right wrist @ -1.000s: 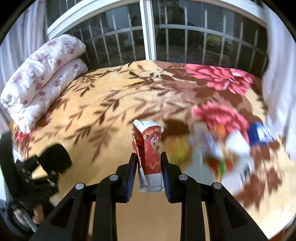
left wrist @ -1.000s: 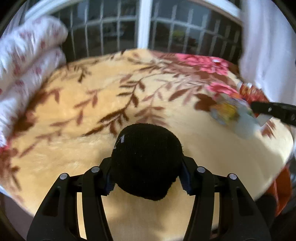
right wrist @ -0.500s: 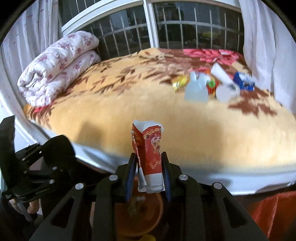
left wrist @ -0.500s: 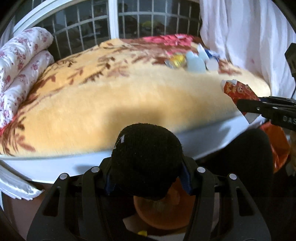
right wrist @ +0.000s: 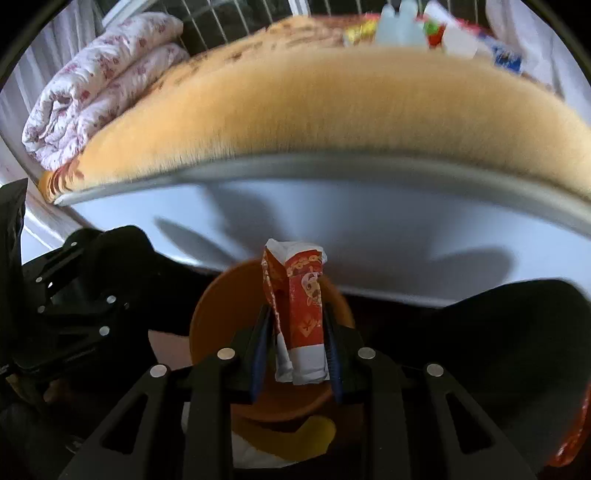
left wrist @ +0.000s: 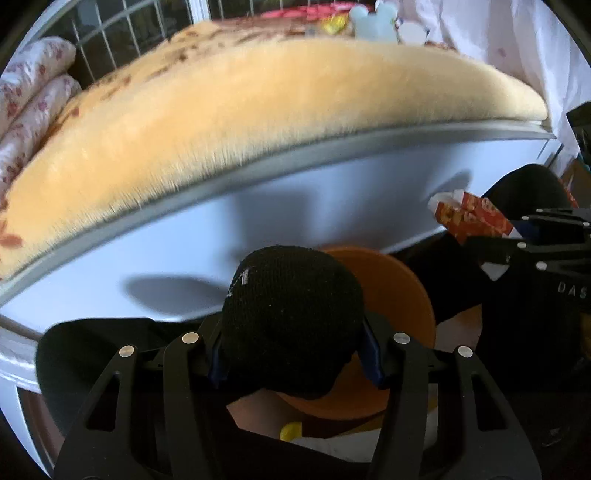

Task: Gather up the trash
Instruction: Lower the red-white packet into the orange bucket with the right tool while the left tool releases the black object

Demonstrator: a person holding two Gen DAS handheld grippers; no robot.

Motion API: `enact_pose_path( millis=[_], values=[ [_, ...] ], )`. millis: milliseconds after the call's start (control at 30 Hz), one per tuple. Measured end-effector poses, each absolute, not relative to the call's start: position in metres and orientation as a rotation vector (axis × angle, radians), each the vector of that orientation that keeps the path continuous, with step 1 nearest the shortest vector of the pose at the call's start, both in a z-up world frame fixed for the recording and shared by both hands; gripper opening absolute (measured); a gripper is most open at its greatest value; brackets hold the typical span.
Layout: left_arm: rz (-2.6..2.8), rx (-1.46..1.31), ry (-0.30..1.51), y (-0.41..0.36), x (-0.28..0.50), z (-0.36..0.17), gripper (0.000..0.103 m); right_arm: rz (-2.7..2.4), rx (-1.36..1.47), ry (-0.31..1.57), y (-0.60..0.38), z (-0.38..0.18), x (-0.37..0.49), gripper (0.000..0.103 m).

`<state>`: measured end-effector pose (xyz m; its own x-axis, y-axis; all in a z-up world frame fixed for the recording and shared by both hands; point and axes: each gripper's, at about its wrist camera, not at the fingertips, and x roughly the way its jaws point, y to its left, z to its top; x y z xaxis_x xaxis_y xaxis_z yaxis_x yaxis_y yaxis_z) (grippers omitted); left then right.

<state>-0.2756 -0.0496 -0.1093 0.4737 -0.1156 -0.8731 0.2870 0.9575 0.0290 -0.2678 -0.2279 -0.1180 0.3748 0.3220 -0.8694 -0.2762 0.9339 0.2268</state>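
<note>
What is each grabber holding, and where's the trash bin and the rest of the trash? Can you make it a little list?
left gripper: fingers shut on a black sock ball
right gripper: fingers shut on a red carton, upright
orange bin: on the floor by the bed, right below both grippers
inside bin: something yellow
bed blanket: fuzzy yellow-orange
remaining trash: far side of the bed, blurry
folded quilt: floral, bed's left end

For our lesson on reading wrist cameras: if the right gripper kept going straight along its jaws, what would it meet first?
Probably the orange bin: the right gripper, shut on the red carton, points at it. Depth is unclear.
</note>
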Motion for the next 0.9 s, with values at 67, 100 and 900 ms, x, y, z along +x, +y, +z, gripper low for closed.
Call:
enact_pose_path(
  millis=[67,100,900],
  values=[
    [-0.246,0.175,1.067,-0.048,-0.273,-0.115,0.054,0.389,0.039,1.136,-0.226,-0.123,-0.265,0.027],
    [-0.244,0.176,1.075,-0.047,-0.272,-0.118,0.054,0.392,0.038,1.14,-0.226,-0.125,-0.264,0.027],
    [-0.263,0.196,1.224,-0.045,-0.265,-0.159,0.054,0.49,-0.069,1.249,-0.218,-0.159,-0.26,0.027]
  ],
)
